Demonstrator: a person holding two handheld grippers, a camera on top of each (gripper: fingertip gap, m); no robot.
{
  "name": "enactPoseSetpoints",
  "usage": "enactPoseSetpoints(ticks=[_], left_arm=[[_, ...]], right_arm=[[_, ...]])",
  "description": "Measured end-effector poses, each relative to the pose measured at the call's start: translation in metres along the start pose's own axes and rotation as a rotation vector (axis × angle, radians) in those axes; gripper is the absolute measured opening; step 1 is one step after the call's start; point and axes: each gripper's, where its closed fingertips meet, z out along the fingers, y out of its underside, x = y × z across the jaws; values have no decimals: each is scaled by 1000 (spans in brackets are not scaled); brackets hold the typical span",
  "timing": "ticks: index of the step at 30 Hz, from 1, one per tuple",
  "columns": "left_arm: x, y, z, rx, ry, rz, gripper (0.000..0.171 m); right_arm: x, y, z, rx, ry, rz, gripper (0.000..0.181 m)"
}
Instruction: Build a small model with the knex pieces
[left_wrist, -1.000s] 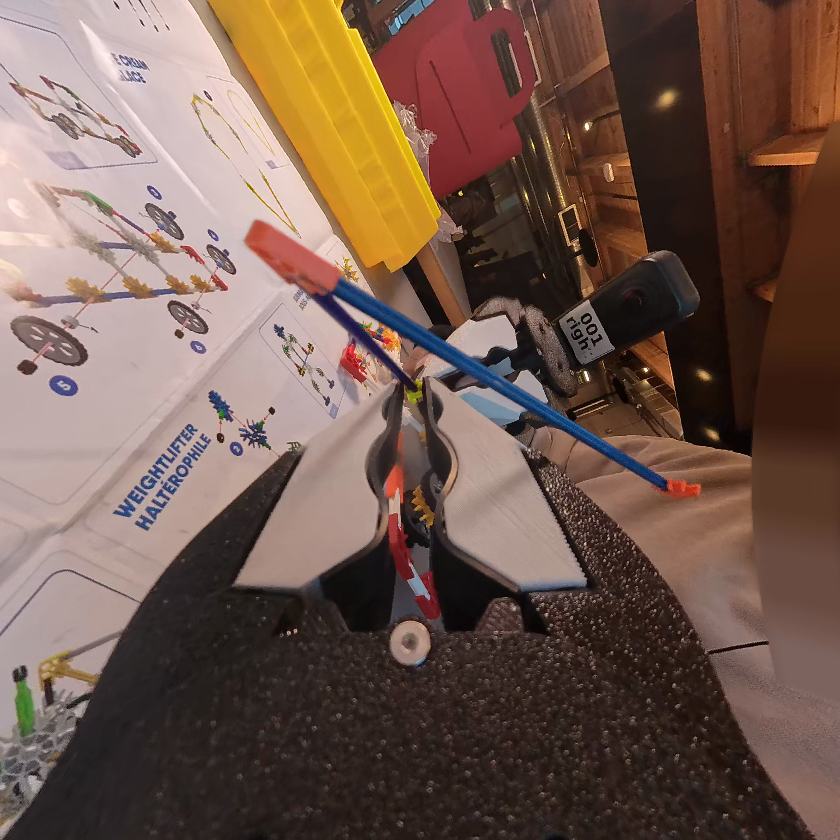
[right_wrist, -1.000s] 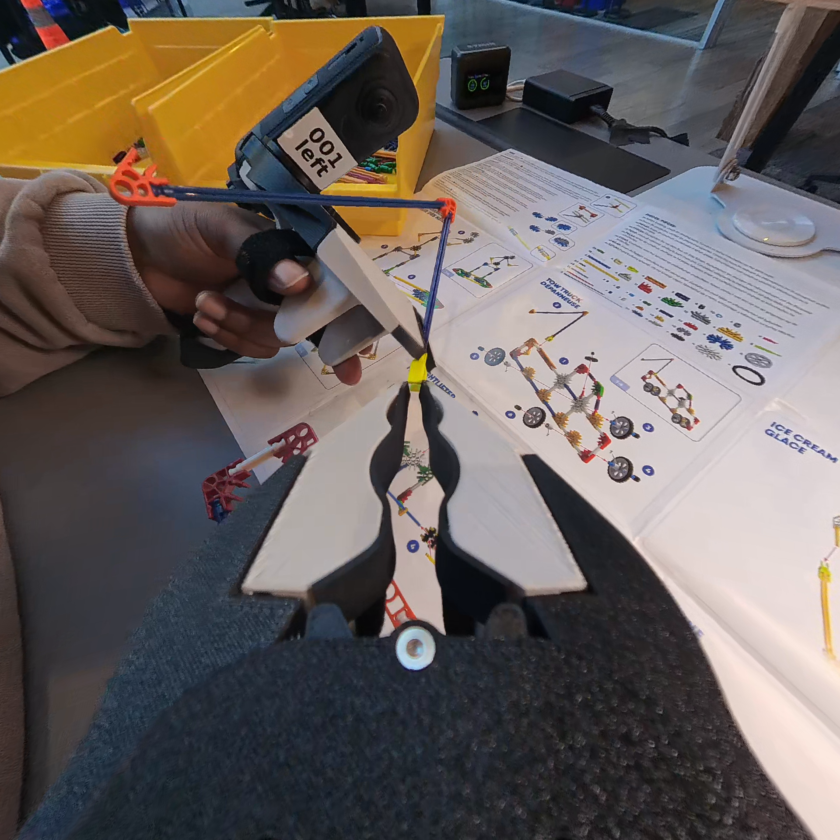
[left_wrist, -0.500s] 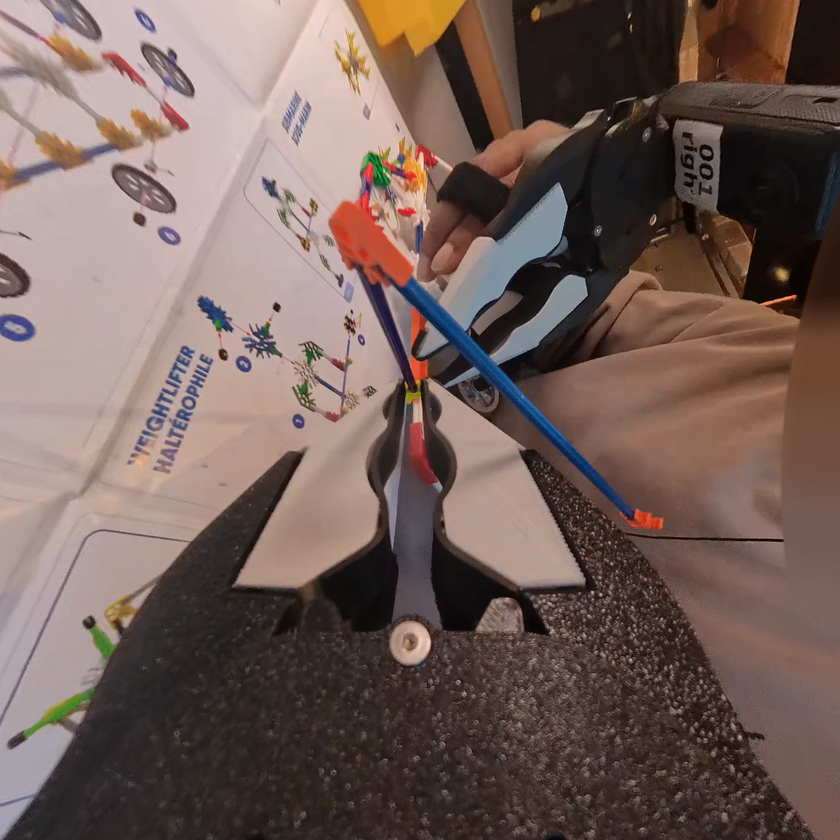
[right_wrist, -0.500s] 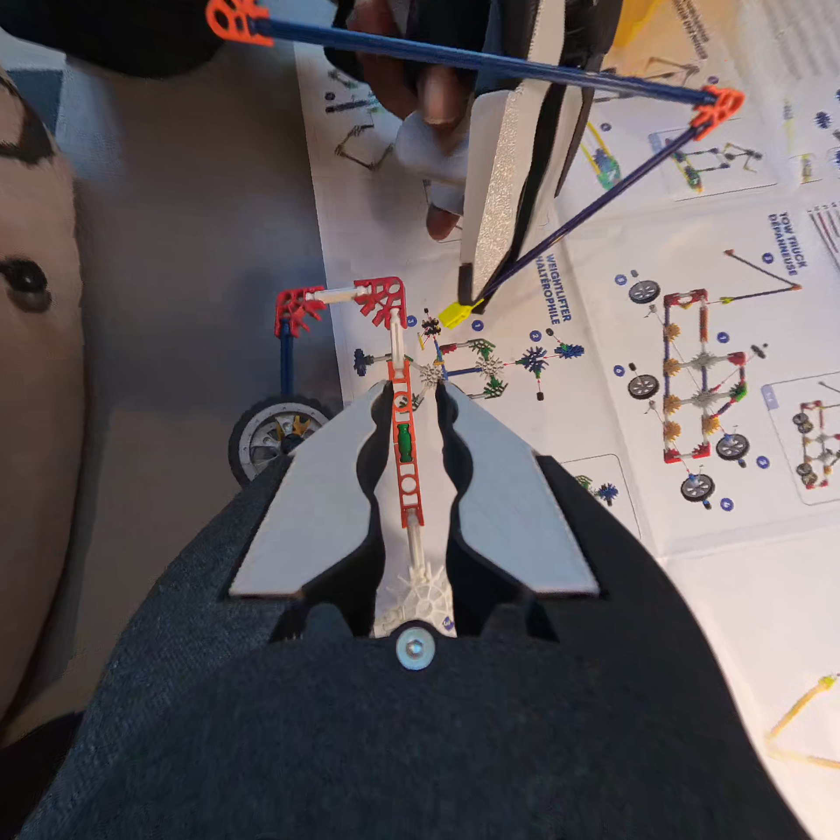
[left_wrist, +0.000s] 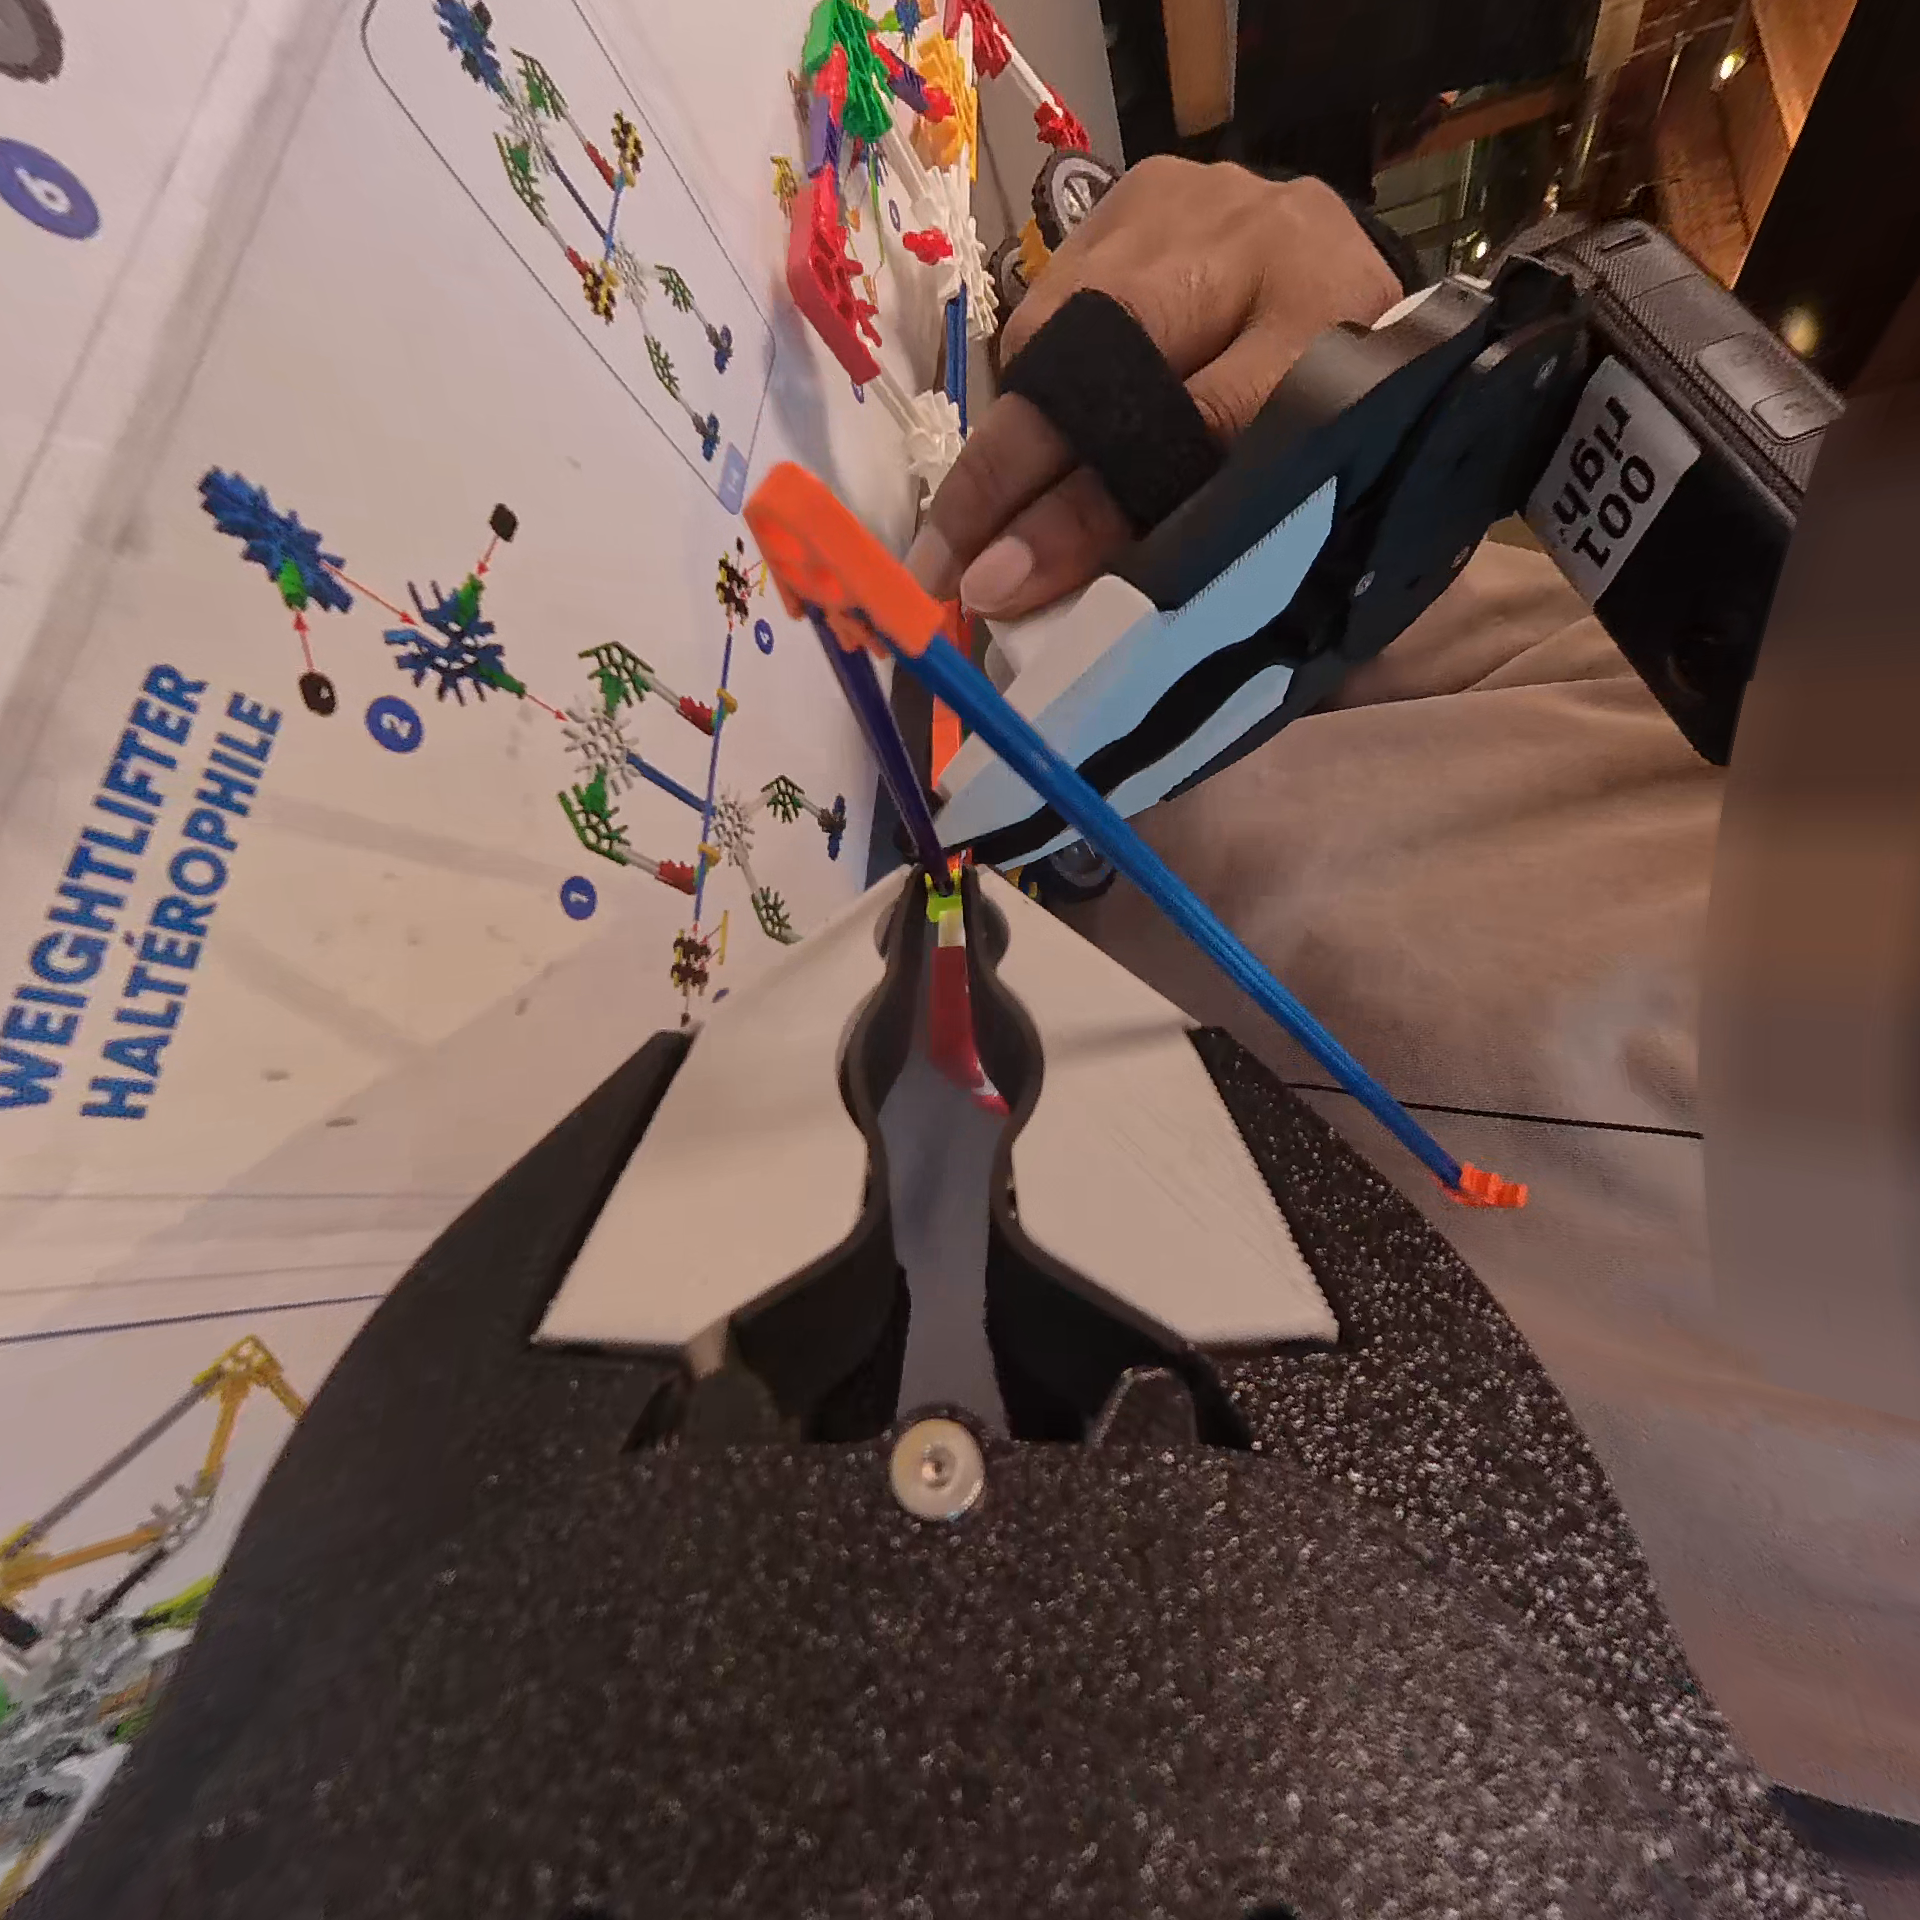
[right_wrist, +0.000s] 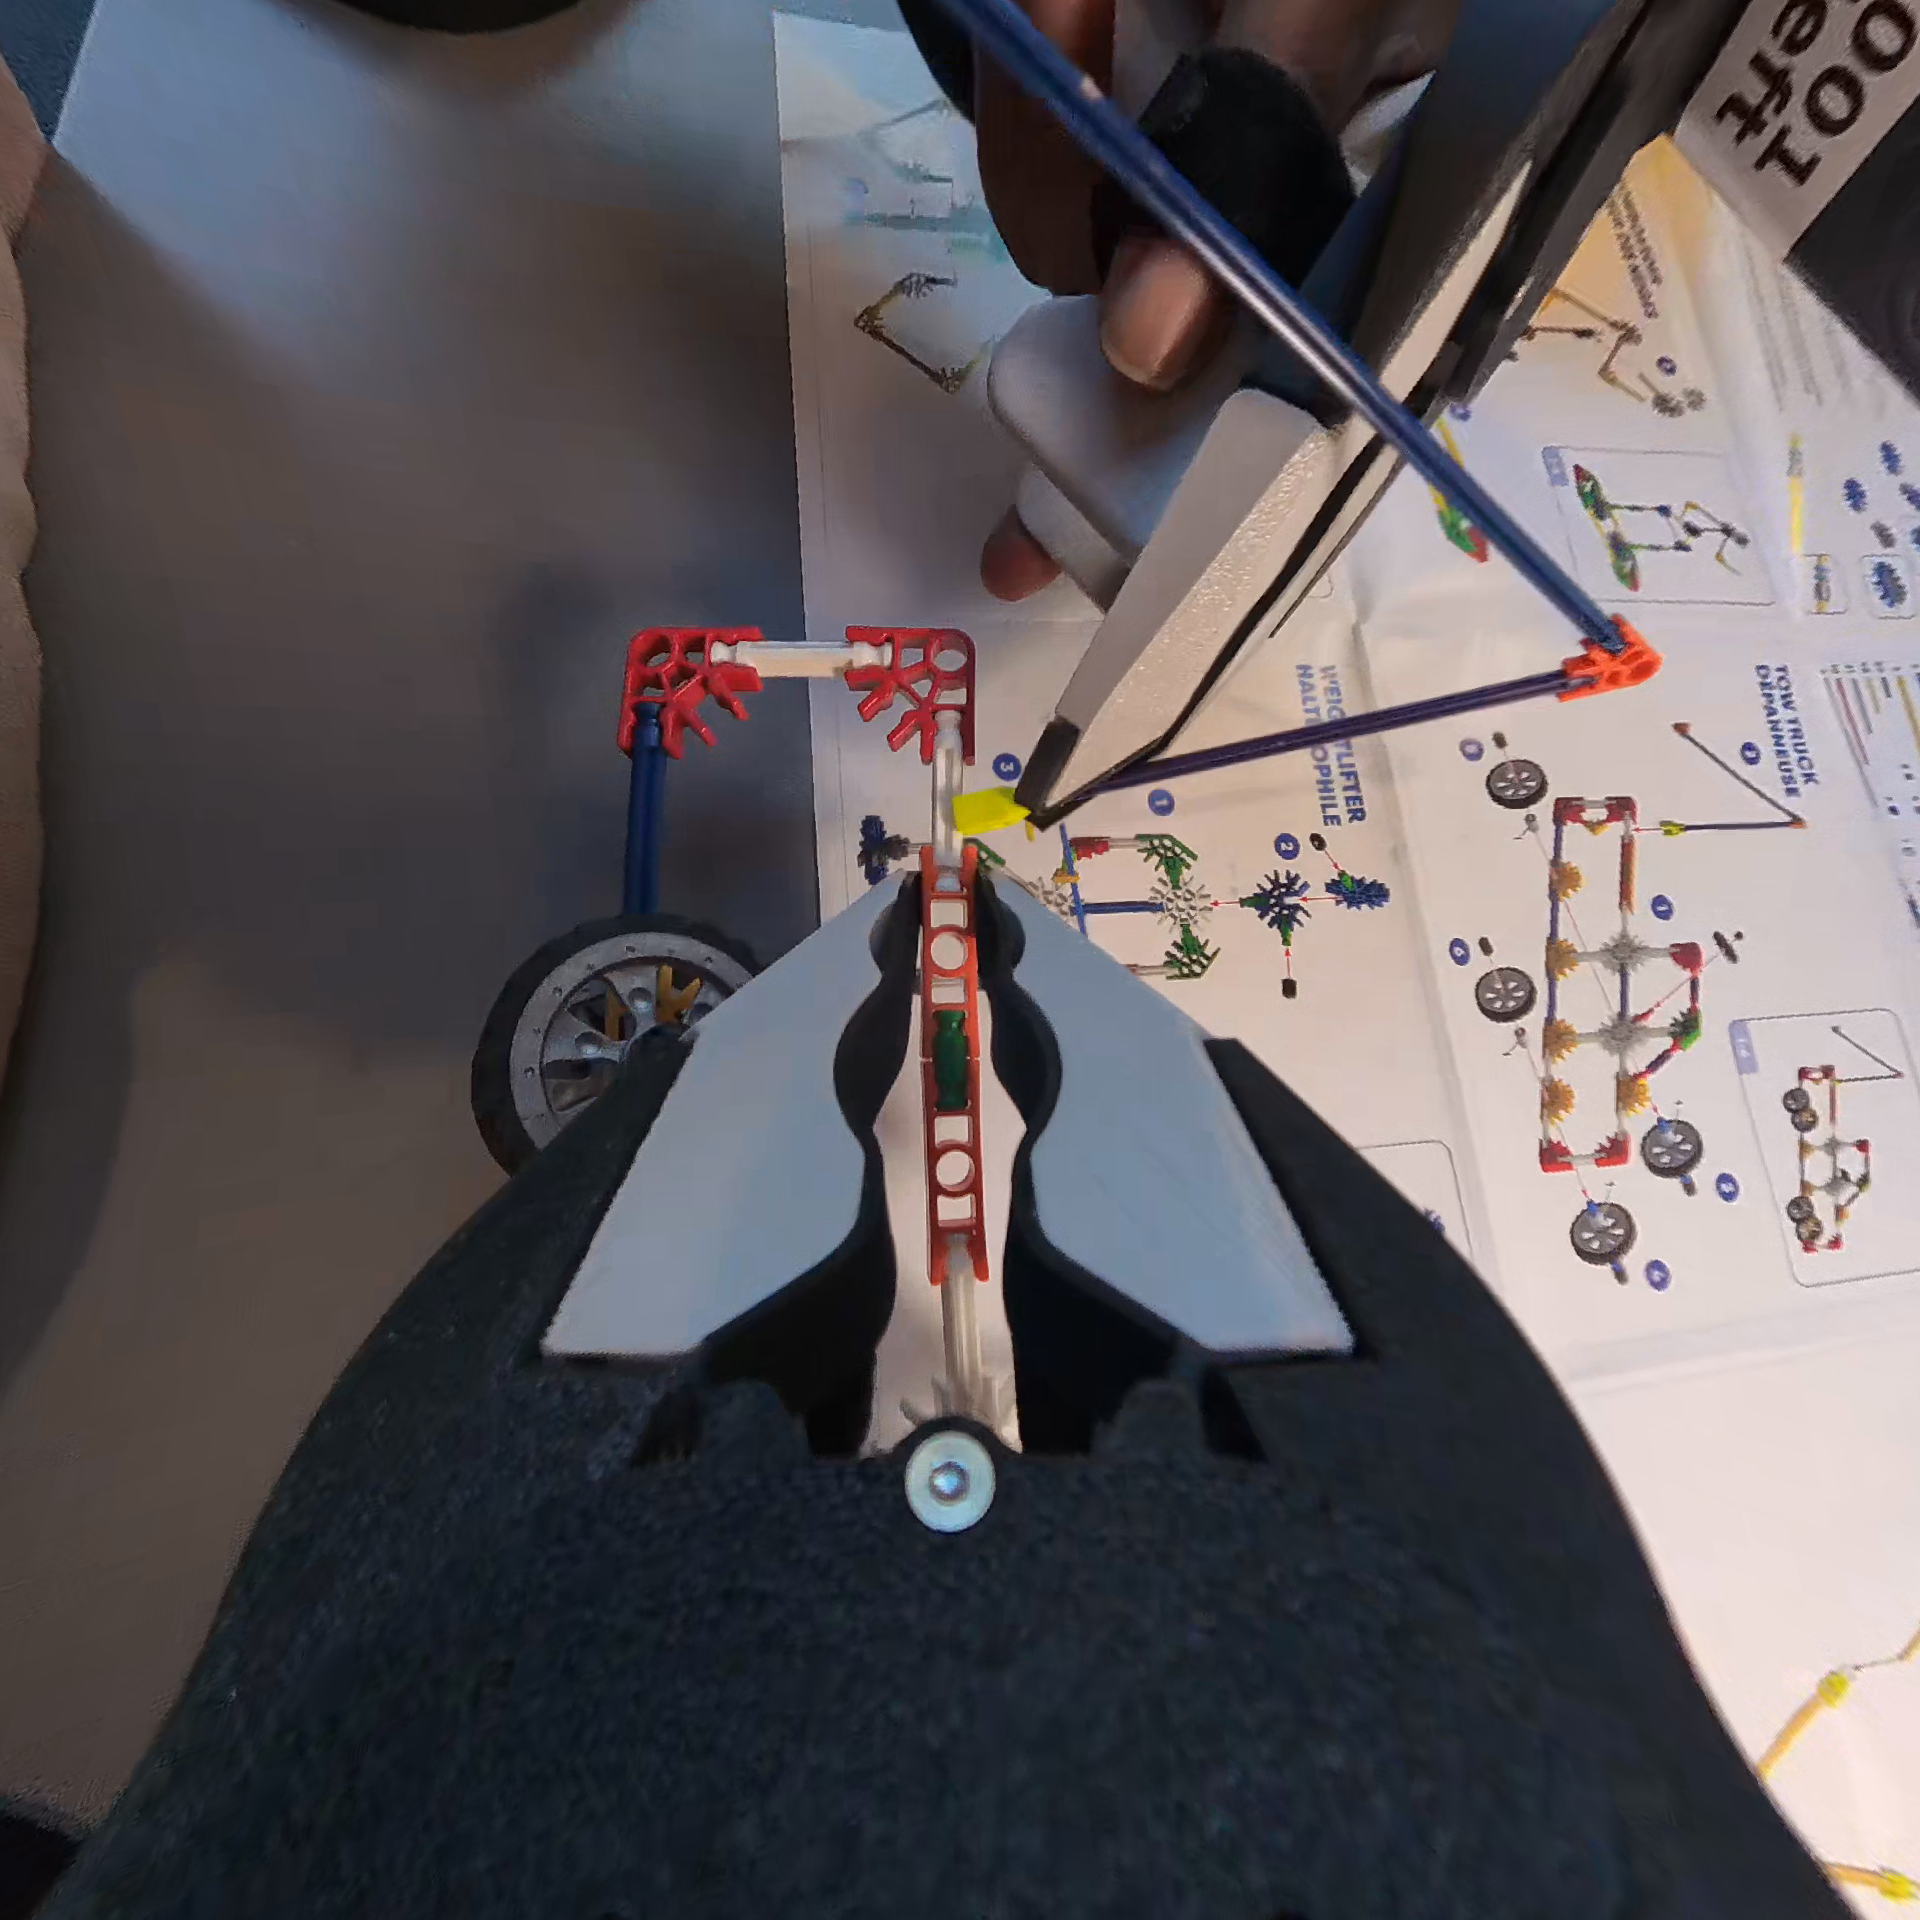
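Note:
My left gripper (left_wrist: 943, 883) is shut on a dark blue rod (left_wrist: 878, 743) just behind its yellow end connector (right_wrist: 985, 810). That rod meets a longer blue rod (left_wrist: 1164, 894) at an orange corner connector (left_wrist: 842, 566). My right gripper (right_wrist: 948, 883) is shut on the orange ladder piece (right_wrist: 951, 1049) of a wheeled toy frame with red corner connectors (right_wrist: 914, 686) and a grey wheel (right_wrist: 592, 1029). The yellow connector touches the frame's white rod (right_wrist: 943, 779) just beyond my right fingertips. The left gripper (right_wrist: 1039, 816) comes in from the upper right in the right wrist view.
A printed instruction sheet (right_wrist: 1351, 1039) covers the right of the grey table (right_wrist: 364, 520). A bigger multicoloured toy build (left_wrist: 894, 208) lies farther off on the sheet. A person's beige-clothed lap (left_wrist: 1455, 935) lies along the table edge. The grippers are tip to tip, or close to it.
My right gripper went from the yellow connector down to the wheeled frame and closed on its orange piece. My left gripper brought the rod pair down until the yellow connector met the frame.

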Motion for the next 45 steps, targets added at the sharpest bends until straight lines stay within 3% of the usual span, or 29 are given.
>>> enactPoseSetpoints(ticks=[6, 15, 29, 38, 45], left_arm=[[8, 6, 0, -11, 70, -2, 4], [8, 25, 7, -181, 18, 3, 4], [5, 15, 2, 22, 132, -133, 4], [12, 6, -3, 185, 114, -45, 4], [14, 13, -1, 179, 29, 86, 4]], right_arm=[[-5, -7, -5, 84, 36, -92, 8], [-17, -10, 2, 83, 27, -185, 7], [-6, -11, 2, 105, 71, -68, 6], [3, -14, -7, 157, 66, 8, 6], [-5, -17, -4, 171, 35, 0, 6]])
